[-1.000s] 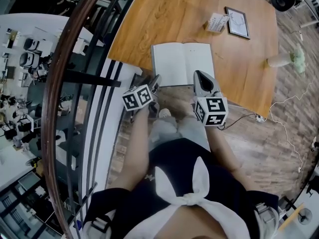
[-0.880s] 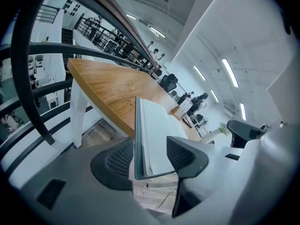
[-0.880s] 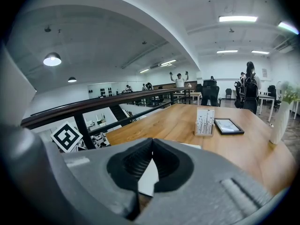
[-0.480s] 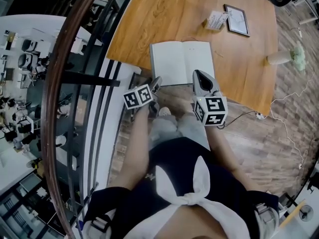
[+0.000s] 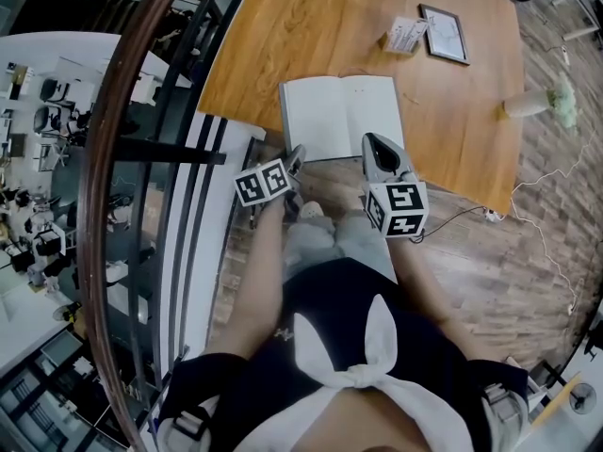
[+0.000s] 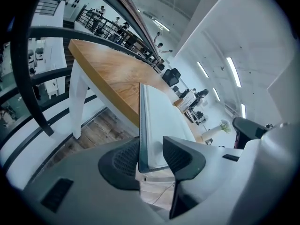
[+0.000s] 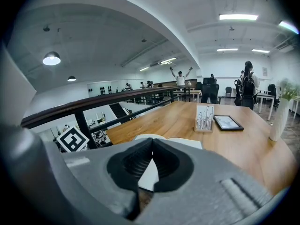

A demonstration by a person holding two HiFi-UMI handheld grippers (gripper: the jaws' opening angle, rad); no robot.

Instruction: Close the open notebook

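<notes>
The notebook [image 5: 342, 116] lies open and flat on the wooden table [image 5: 311, 26], at the edge nearest me and toward the table's left corner. From the head view its spine runs away from me across the table. The long axis of the open spread runs left to right, along that near edge. Both pages face up, and the near edge of the spread sits just inside the table's edge.

My left gripper [image 5: 296, 153] is at the near left corner of the spread. Its own view shows that corner standing between the two dark pads. The jaws are closing, but I can't say the pads have pinched it yet — a sliver of gap shows on one side. The right gripper [image 7: 152, 149] hangs just short of the right page with its jaws brought together and nothing between them; the notebook shows beyond their tips.

Farther back on the table are a small card stand [image 5: 408, 36] and a picture frame [image 5: 444, 34] just beside it, well apart from the notebook. A pale vase [image 5: 532, 109] with flowers is off at the right edge. A dark railing [image 5: 132, 158] curves past on my left.

Against a second ago little has changed. The notebook is as wide open as it was and sits at the same spot on the table. The left gripper has dropped slightly toward the corner — its jaws were spread wider then. The right gripper has kept its place.
</notes>
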